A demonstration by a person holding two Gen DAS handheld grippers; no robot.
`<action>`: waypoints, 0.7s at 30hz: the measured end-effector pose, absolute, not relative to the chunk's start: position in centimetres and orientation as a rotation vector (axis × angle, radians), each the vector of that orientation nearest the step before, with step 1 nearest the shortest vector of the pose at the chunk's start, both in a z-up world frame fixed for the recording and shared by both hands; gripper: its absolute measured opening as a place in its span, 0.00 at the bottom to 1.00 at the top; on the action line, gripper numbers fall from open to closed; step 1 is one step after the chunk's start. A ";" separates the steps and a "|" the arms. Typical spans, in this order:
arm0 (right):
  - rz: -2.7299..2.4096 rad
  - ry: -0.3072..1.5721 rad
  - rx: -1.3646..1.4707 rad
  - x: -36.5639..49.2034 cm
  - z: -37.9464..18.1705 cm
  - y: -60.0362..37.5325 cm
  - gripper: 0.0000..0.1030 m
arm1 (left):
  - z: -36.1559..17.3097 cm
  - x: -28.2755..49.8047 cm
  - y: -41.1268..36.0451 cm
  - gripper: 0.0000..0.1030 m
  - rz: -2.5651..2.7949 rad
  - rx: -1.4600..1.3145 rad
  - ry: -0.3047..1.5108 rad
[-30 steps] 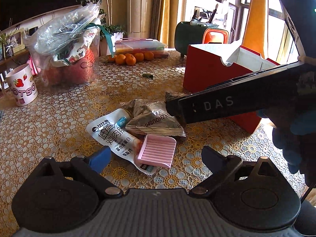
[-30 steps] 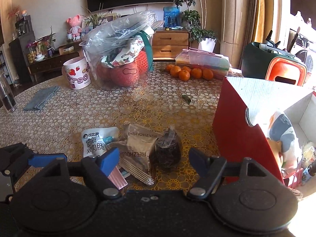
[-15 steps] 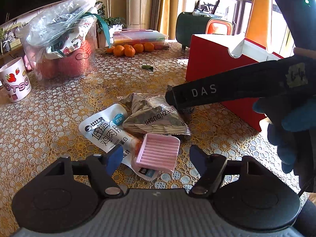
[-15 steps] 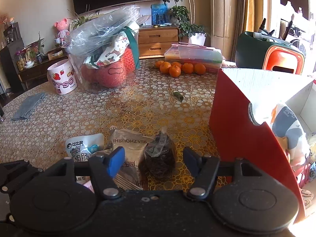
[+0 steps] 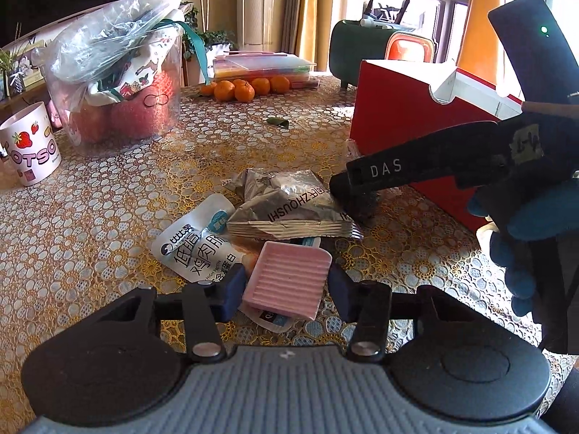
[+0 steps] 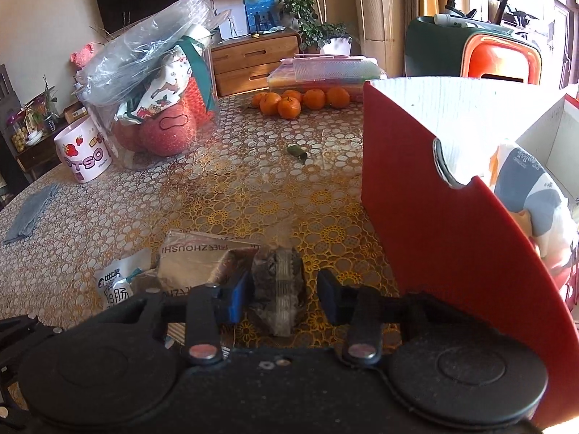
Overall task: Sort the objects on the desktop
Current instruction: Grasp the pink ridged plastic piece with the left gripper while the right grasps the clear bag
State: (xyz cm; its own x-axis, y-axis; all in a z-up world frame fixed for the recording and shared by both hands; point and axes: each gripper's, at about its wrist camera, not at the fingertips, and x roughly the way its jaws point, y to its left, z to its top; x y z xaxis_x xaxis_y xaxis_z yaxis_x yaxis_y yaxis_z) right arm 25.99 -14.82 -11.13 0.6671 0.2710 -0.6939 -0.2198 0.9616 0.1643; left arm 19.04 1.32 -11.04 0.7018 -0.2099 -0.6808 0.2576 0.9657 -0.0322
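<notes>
Both grippers have narrowed from wide open; the left gripper point(image 5: 286, 284) is closing around the pink ribbed rectangular block point(image 5: 287, 282) on the table, its pads at the block's sides but not visibly pressing; the right gripper point(image 6: 282, 294) is closing around the small dark clear-wrapped packet point(image 6: 278, 285), its right pad short of it; both pickups look imminent, likely for the red cardboard box point(image 6: 434, 224).

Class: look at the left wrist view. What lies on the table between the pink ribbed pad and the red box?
The silver snack packet lies between the pink ribbed pad and the red box; beyond it the right gripper reaches over a dark little bag.
</notes>
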 end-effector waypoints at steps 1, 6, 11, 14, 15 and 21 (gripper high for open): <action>0.280 0.791 0.071 26.0 -11.1 -14.9 0.35 | -11.1 19.0 1.2 0.45 -0.258 0.073 0.750; 0.292 0.771 0.035 25.5 -10.8 -14.5 0.24 | -11.1 18.8 1.2 0.42 -0.249 0.065 0.758; 0.298 0.759 0.023 25.0 -10.3 -14.7 0.21 | -10.8 18.8 1.5 0.42 -0.237 0.039 0.764; 0.301 0.756 0.023 24.5 -10.0 -15.0 0.20 | -10.5 18.6 1.4 0.42 -0.237 0.033 0.764; 0.301 0.755 0.021 24.2 -9.9 -15.0 0.20 | -10.4 18.5 1.4 0.42 -0.237 0.030 0.763; 0.310 0.753 0.021 22.8 -9.2 -15.5 0.20 | -9.5 17.9 1.1 0.42 -0.235 0.028 0.757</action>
